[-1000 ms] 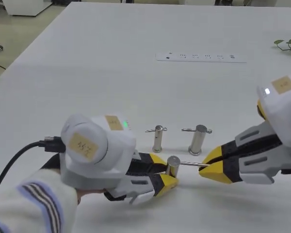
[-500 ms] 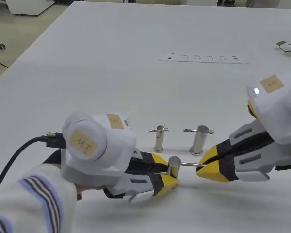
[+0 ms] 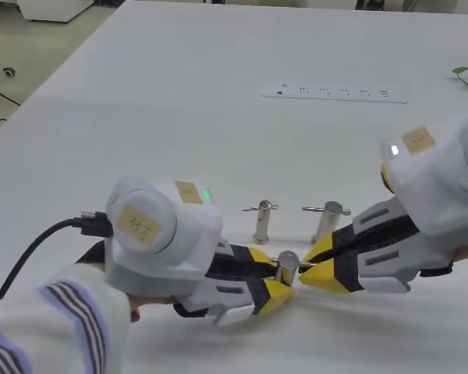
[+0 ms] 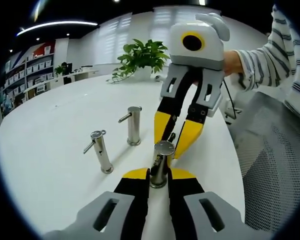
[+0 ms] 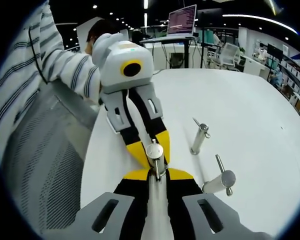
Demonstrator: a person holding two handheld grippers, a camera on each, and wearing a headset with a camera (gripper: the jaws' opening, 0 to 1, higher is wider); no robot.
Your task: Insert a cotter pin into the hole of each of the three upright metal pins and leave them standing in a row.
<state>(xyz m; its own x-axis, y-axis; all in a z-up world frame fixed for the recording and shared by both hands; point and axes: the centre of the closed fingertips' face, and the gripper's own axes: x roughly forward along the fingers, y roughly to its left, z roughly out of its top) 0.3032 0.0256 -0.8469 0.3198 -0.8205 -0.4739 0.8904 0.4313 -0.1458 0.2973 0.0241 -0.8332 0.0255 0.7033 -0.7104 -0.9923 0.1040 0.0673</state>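
The left gripper (image 4: 160,175) has its jaws clamped on the base of the near metal pin (image 4: 161,161), which stands upright on the white table (image 3: 179,117). The right gripper (image 5: 157,174) pinches a cotter pin (image 3: 303,264) against that pin's head. Just behind stand two more metal pins (image 3: 263,224) (image 3: 326,222), each with a cotter pin through it.

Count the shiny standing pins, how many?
3. The front pin stands gripped by the left gripper, the right gripper holding a cotter pin against it; the back left pin and back right pin stand behind.
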